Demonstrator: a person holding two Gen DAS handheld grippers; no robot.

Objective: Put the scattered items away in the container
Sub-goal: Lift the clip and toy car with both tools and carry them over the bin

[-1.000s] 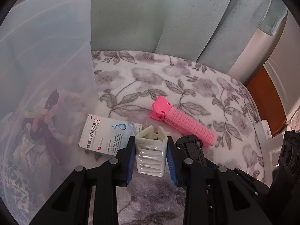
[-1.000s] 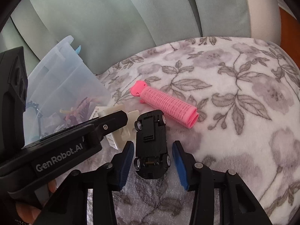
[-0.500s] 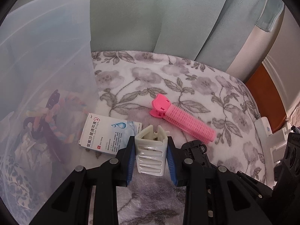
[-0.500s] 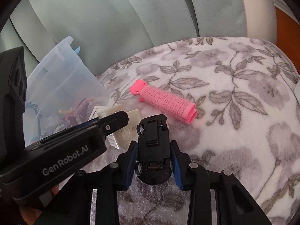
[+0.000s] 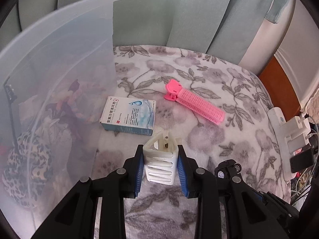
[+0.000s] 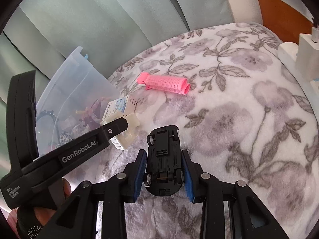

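1. Left wrist view: the left claw (image 5: 160, 165) pinches a white hair clip (image 5: 161, 159) btwn its blue pads, pads pressed on both sides of the clip, held above the blanket.
2. Same view: translucent plastic container (image 5: 59, 63) fills the left side; hair ties and a leopard-print cloth show blurred thru its wall.
3. A blue-white medicine box (image 5: 129, 116) lies flat on the floral blanket (image 5: 229, 139), just right of the container wall and just beyond the clip.
4. A pink hair roller (image 5: 194, 104) lies further right, apart from the box, clip end toward the far left.
5. Near right edge: part of the toy car (image 5: 228, 169) w/ one wheel visible; a white power strip (image 5: 279, 123) w/ plugs at the blanket's right edge.
6. Right wrist view: the right claw (image 6: 164, 171) pinches a black toy car (image 6: 163, 159), underside up, pads on both flanks.
7. To the left, the left claw (image 6: 121, 131) w/ its hair clip (image 6: 127, 131) is seen side-on, a person's hand (image 6: 59, 191) at its grip.
8. Far left: container (image 6: 79, 83); the box (image 6: 119, 107) sits beside it, partly hidden by the clip.
9. Roller (image 6: 167, 83) lies far centre on the blanket (image 6: 239, 119), well apart from the car.
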